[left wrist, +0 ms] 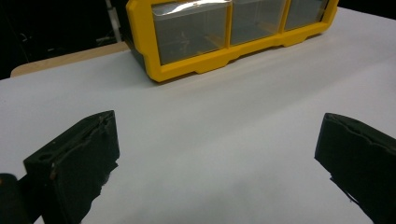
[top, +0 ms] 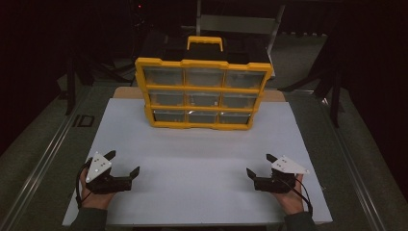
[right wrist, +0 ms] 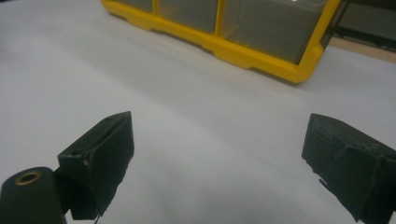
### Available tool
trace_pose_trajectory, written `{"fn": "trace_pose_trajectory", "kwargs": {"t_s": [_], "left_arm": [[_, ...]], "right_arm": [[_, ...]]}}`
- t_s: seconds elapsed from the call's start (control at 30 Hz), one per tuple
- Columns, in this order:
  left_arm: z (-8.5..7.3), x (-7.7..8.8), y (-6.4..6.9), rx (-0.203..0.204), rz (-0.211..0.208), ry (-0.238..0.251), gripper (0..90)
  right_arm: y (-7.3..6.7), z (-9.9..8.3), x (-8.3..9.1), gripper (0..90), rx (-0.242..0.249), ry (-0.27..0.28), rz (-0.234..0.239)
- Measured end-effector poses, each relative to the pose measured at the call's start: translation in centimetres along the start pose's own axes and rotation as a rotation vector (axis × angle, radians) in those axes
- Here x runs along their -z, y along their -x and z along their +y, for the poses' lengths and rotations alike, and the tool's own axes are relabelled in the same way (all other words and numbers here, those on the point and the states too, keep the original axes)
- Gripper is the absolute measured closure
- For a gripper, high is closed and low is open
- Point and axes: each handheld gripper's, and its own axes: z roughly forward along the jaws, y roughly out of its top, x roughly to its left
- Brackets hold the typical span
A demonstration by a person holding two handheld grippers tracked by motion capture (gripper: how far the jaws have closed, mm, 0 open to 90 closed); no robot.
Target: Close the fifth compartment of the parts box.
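Note:
A yellow parts organiser with nine clear drawers and a top handle stands upright at the far middle of the white table. Its bottom drawers appear in the left gripper view and in the right gripper view. My left gripper rests near the front left, open, nothing between its jaws. At the front right my right gripper is open and empty too. Both sit well short of the organiser.
A wooden board edge shows behind the white sheet. Metal rails run along the table's sides. The surroundings are dark, with stand legs at the back right. Bare white surface lies between the grippers and the organiser.

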Motion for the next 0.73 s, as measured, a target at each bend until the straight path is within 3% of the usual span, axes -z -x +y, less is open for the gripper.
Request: {"fn": "trace_pose_trajectory", "kwargs": {"t_s": [0.2,0.73], "left_arm": [[0.10,0.16,0.11,-0.005,-0.002,0.030,0.0],[0.01,-0.46,0.02,-0.004,0.004,0.013,0.0]], "right_arm": [[0.06,-0.08,0.51,8.6,0.000,0.066,-0.020],[0.34,-0.51,0.00,8.6,-0.012,0.063,-0.002]]}}
